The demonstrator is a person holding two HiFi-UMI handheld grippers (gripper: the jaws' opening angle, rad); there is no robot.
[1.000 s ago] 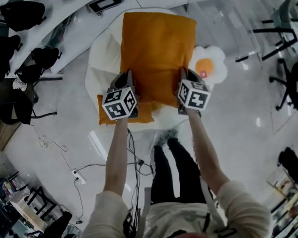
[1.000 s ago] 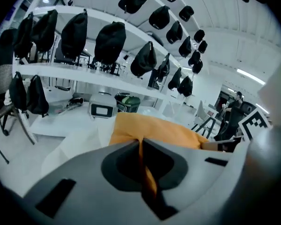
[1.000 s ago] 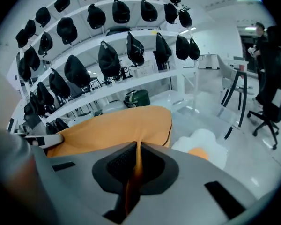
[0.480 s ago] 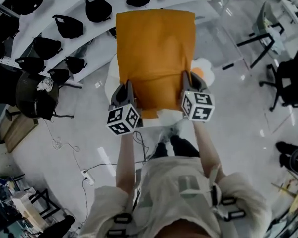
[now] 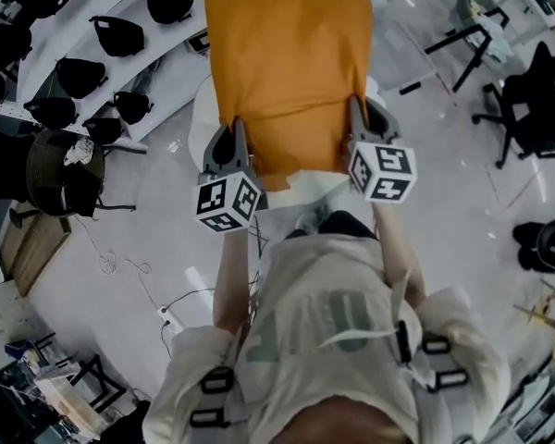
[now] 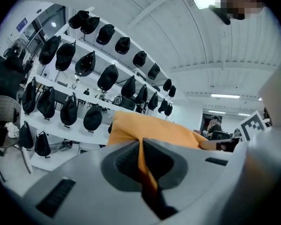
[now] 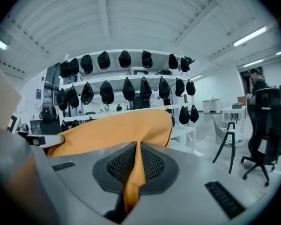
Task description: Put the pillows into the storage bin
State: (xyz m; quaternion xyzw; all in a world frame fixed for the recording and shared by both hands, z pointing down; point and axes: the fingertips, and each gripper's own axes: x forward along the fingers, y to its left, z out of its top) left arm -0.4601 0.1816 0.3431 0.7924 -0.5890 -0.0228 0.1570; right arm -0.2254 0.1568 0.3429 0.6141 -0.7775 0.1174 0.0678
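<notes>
A big orange pillow point(image 5: 287, 63) hangs in the air in front of me, pinched at its near edge by both grippers. My left gripper point(image 5: 234, 129) is shut on the pillow's left near corner, and the right gripper point(image 5: 354, 107) is shut on its right near corner. In the left gripper view orange fabric point(image 6: 150, 129) runs between the closed jaws point(image 6: 141, 150). The right gripper view shows the same: the pillow point(image 7: 117, 128) is squeezed in the jaws point(image 7: 136, 161). No storage bin can be made out in any view.
Under the pillow lies a white rounded cushion heap point(image 5: 203, 129), mostly hidden. White shelves with black caps point(image 5: 120, 35) run along the left. Office chairs point(image 5: 527, 91) stand at the right. A cable and power strip point(image 5: 171, 317) lie on the floor at the lower left.
Both grippers have lifted the orange pillow up off the white heap and away from the pillows below. Those lower pillows are now out of sight behind it.
</notes>
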